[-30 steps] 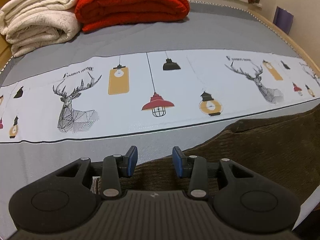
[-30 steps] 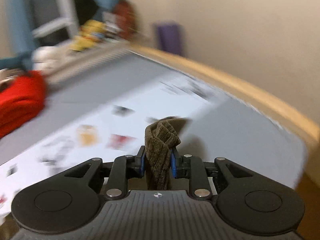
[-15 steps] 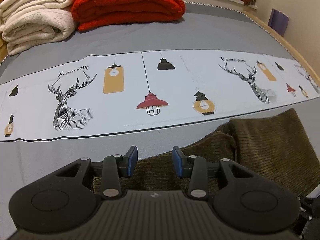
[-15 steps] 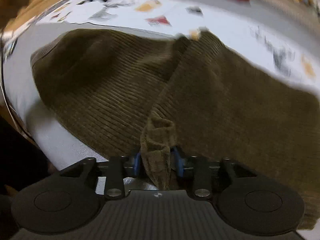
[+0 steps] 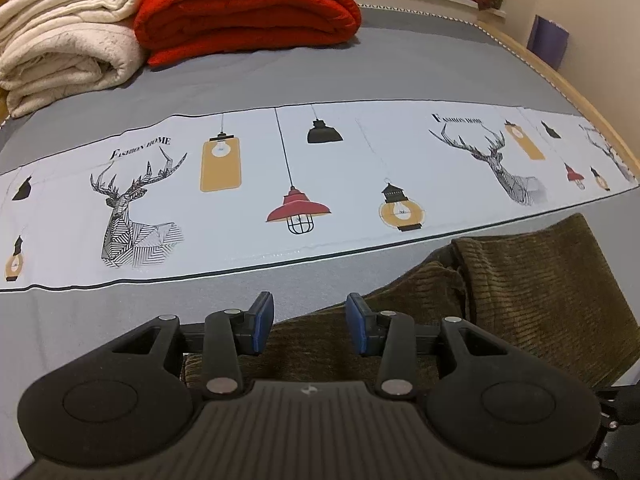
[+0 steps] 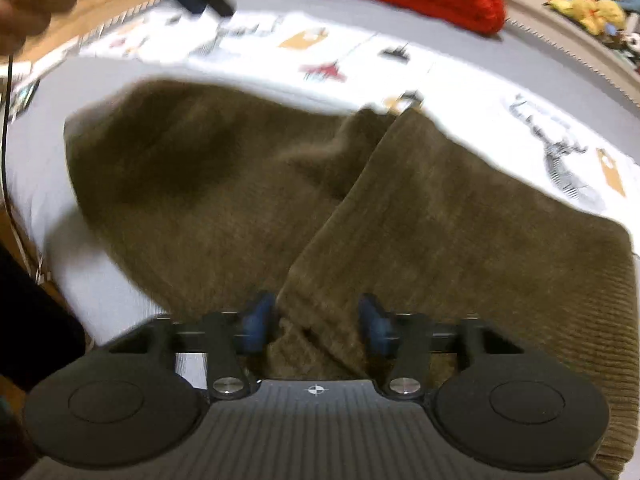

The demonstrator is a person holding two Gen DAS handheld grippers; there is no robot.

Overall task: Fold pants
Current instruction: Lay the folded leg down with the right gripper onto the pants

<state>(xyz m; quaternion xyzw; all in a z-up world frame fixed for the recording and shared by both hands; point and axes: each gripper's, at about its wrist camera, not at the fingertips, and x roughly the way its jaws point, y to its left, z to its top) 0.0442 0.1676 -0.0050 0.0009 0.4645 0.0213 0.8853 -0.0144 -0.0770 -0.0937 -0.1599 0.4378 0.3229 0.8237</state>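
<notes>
- The brown corduroy pants (image 6: 400,216) lie on the grey bed cover (image 5: 400,64), just in front of its white printed band (image 5: 280,184).
- Left gripper (image 5: 310,322) stands over the pants, jaws apart, pads not pressing cloth.
- Right gripper (image 6: 316,320): its jaws have just been closing; a fold of the pants lies between them, pads apart from it.

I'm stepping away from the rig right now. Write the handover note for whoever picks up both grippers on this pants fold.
Left gripper: open, hovering over the near edge of the pants, gripping nothing.
Right gripper: jaws apart, and they have just been closing. A fold edge of the corduroy lies between them, not pinched.
Pants: brown corduroy, lying on the grey bed, on the near side of the printed strip.
Done: one part is laid over the other, and the overlap edge runs up the middle.
Left: probably square up the edges and fold again, since the overlap looks uneven.
</notes>
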